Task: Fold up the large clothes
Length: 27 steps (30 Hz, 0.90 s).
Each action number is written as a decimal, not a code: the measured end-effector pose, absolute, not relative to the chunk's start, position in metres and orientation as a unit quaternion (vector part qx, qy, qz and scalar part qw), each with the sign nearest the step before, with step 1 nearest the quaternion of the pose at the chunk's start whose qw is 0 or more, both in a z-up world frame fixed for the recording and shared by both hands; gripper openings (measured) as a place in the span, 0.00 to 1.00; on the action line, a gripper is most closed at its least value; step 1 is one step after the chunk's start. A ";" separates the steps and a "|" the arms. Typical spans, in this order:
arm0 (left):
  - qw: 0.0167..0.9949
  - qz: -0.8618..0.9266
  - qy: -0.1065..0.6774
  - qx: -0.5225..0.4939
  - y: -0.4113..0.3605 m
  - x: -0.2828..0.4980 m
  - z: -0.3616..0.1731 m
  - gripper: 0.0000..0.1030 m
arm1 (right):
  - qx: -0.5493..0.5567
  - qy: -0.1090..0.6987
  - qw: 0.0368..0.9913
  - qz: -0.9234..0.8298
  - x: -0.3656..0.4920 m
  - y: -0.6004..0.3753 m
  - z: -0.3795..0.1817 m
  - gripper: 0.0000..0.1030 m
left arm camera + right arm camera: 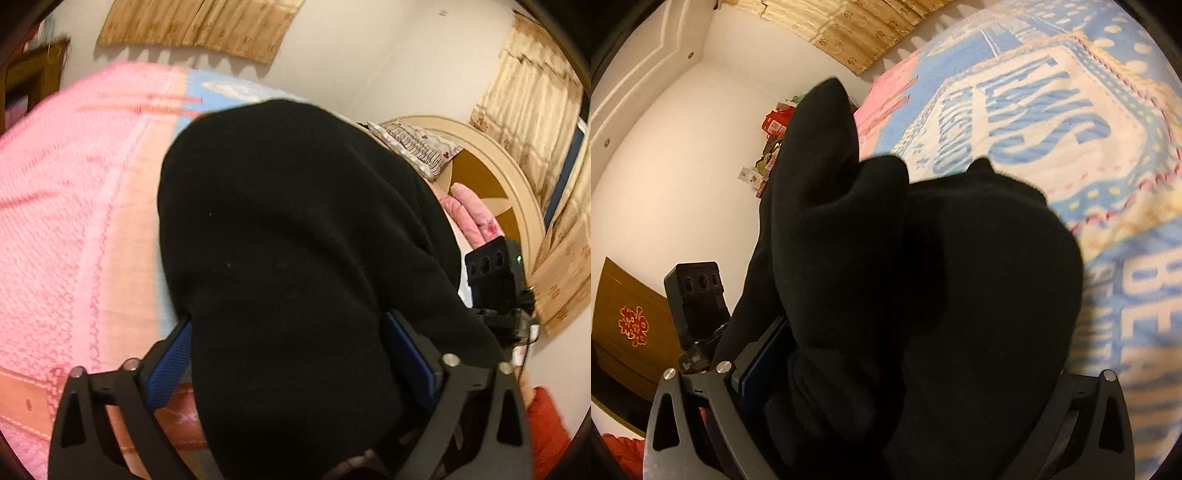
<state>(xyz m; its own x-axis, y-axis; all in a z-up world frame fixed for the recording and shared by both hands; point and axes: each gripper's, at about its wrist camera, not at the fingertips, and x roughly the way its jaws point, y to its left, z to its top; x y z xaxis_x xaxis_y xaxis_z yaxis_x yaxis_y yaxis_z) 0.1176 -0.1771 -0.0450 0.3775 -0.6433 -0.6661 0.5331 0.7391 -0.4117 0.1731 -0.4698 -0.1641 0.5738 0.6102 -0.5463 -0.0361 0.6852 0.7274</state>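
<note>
A large black garment (295, 240) fills the middle of the left wrist view and hangs over the bed. My left gripper (288, 332) has its blue-padded fingers (173, 362) on both sides of a thick bunch of the cloth and is shut on it. In the right wrist view the same black garment (923, 277) is bunched and draped over my right gripper (897, 369), which is shut on it; only its left finger pad (764, 354) shows. The right gripper's body (491, 273) shows at the right of the left wrist view.
The bed carries a pink quilt (55, 221) and a blue and white printed blanket (1052, 122). A round wooden headboard (495, 184) with a patterned pillow (417, 144) stands at the right. Curtains (535, 110) and white walls surround the bed. A brown cabinet (624, 325) stands low left.
</note>
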 end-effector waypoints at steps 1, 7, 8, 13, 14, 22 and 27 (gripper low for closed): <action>0.832 -0.352 0.424 -0.059 -0.179 0.113 -0.042 0.89 | 0.345 0.422 0.814 0.200 0.171 -0.466 -0.162 0.96; 0.853 -0.349 0.387 -0.027 -0.186 0.088 -0.018 0.68 | 0.385 0.368 0.812 0.239 0.131 -0.448 -0.141 0.87; 0.856 -0.349 0.382 -0.021 -0.189 0.084 -0.014 0.66 | 0.391 0.354 0.811 0.251 0.122 -0.443 -0.135 0.87; 0.863 -0.347 0.367 0.011 -0.195 0.070 -0.004 0.64 | 0.347 0.351 0.835 0.242 0.097 -0.421 -0.109 0.87; 0.866 -0.341 0.365 0.024 -0.200 0.069 -0.003 0.64 | 0.345 0.354 0.838 0.230 0.093 -0.421 -0.109 0.87; 0.876 -0.305 0.358 0.105 -0.208 0.076 -0.010 0.65 | 0.384 0.346 0.835 0.188 0.079 -0.448 -0.133 0.83; 0.882 -0.303 0.333 0.140 -0.202 0.074 -0.013 0.70 | 0.391 0.352 0.828 0.196 0.080 -0.447 -0.139 0.83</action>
